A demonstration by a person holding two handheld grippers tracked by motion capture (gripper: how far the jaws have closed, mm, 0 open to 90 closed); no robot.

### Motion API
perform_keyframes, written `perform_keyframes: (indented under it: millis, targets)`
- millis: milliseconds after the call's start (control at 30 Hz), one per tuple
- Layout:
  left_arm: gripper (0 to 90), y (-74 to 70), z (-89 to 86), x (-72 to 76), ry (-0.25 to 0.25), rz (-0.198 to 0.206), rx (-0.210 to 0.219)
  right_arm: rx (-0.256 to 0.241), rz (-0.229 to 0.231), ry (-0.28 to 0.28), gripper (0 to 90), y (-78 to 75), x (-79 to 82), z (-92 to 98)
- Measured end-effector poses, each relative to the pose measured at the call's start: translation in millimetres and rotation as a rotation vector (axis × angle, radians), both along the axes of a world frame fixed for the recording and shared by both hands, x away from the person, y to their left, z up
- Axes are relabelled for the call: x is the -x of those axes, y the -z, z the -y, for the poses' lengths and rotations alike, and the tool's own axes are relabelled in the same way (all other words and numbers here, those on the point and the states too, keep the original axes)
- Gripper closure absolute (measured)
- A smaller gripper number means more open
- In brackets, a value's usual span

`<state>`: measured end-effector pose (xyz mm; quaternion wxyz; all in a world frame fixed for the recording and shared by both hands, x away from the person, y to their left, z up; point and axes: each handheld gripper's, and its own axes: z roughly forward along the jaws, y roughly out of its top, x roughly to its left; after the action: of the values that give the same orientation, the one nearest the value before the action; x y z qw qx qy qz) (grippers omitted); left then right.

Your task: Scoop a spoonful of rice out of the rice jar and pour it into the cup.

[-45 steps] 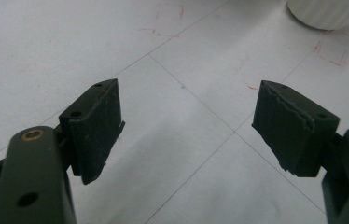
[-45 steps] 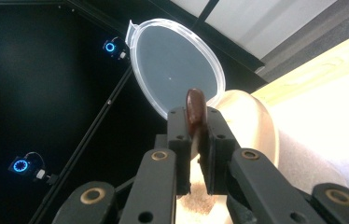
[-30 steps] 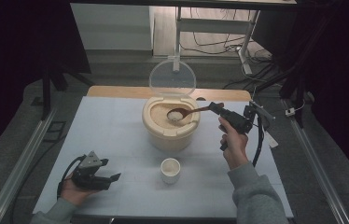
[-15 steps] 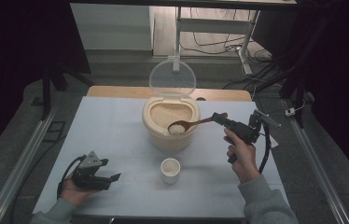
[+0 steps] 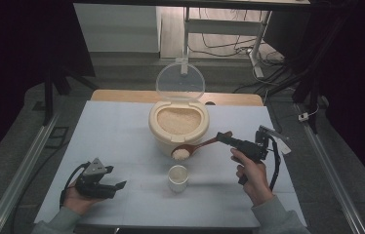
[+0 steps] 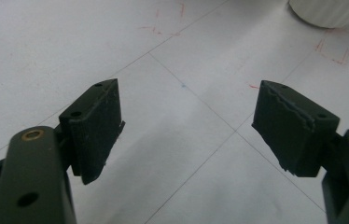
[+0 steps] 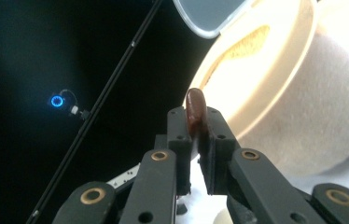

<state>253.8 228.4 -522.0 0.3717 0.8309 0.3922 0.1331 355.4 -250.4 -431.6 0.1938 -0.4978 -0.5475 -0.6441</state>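
Note:
A cream container [image 5: 178, 127] with its clear lid [image 5: 179, 81] up stands mid-table, full of rice. My right gripper [image 5: 223, 138] is shut on the handle of a brown wooden spoon [image 5: 192, 147]. The spoon's bowl carries rice and hangs just above a small white cup [image 5: 177, 178] in front of the container. In the right gripper view the spoon handle [image 7: 195, 112] sits clamped between the jaws, with the container [image 7: 298, 93] beyond. My left gripper [image 5: 113, 186] rests open at the front left, its jaws wide apart over bare table in the left gripper view [image 6: 186, 126].
The white table [image 5: 117, 131] carries thin grid lines and red marks. The cup's base [image 6: 329, 11] shows at the top right of the left gripper view. A metal rail [image 5: 22, 165] runs along the left side, and cables lie on the floor behind.
My right gripper has drawn the spoon out of the container and toward the front, lowering the rice-laden bowl to just above the cup. The left gripper has stayed still.

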Motion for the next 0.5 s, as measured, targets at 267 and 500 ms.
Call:
perform_keyframes:
  millis: [267, 500]
  targets:
    - [23.5, 0.2, 0.1, 0.1, 0.001, -0.001, -0.001, 0.04, -0.01, -0.013, 83.0, 13.3, 3.4, 0.4]
    - [23.5, 0.5, 0.6, 0.0, 0.004, -0.004, -0.005, 0.105, 0.005, -0.02, 83.0, 19.1, 5.8, -1.2]
